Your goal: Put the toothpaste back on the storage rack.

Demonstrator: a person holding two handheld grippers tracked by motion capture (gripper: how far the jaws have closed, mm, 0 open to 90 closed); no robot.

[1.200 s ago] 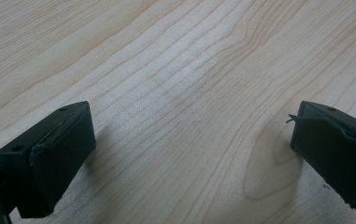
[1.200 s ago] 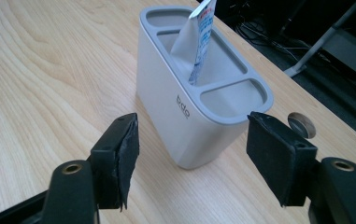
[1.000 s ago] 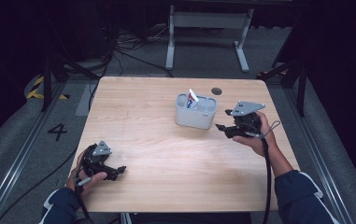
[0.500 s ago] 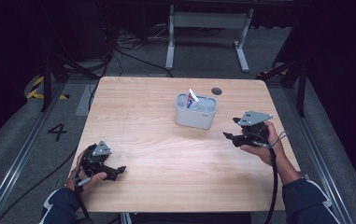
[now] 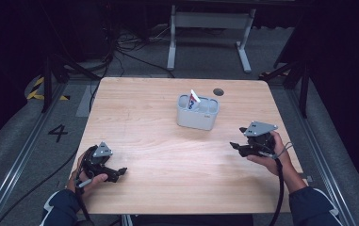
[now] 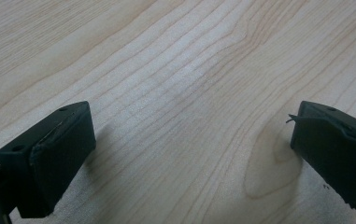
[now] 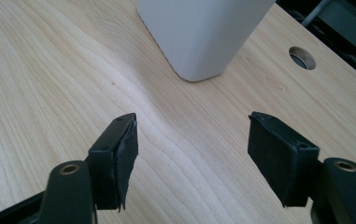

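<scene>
One wooden counter (image 5: 158, 132), w/ one round hole (image 5: 218, 92) near its far edge, right of centre. One container on it: a grey organizer bin (image 5: 197, 113), standing upright toward the far edge, approx. mid-width, just near-left of the hole. Its top is split into compartments; exact no. can't be told from the high view. One item inside: a white tube w/ red and blue print (image 5: 193, 100), sticking up tilted from the left compartment; other compartments look bare. Two grippers, one per hand. Left gripper (image 5: 118, 173) sits low at the near-left corner of the counter, well apart from the bin; left gripper view has its jaws spread wide w/ bare wood betw. them, nothing grasped. Right gripper (image 5: 234, 146) is near the right edge, on the near-right side of the bin, close but not touching; jaws point toward the bin. Right gripper view: jaws released, apart, empty, bin's lower corner (image 7: 199, 37) ahead and the hole (image 7: 302, 58) beyond.
</scene>
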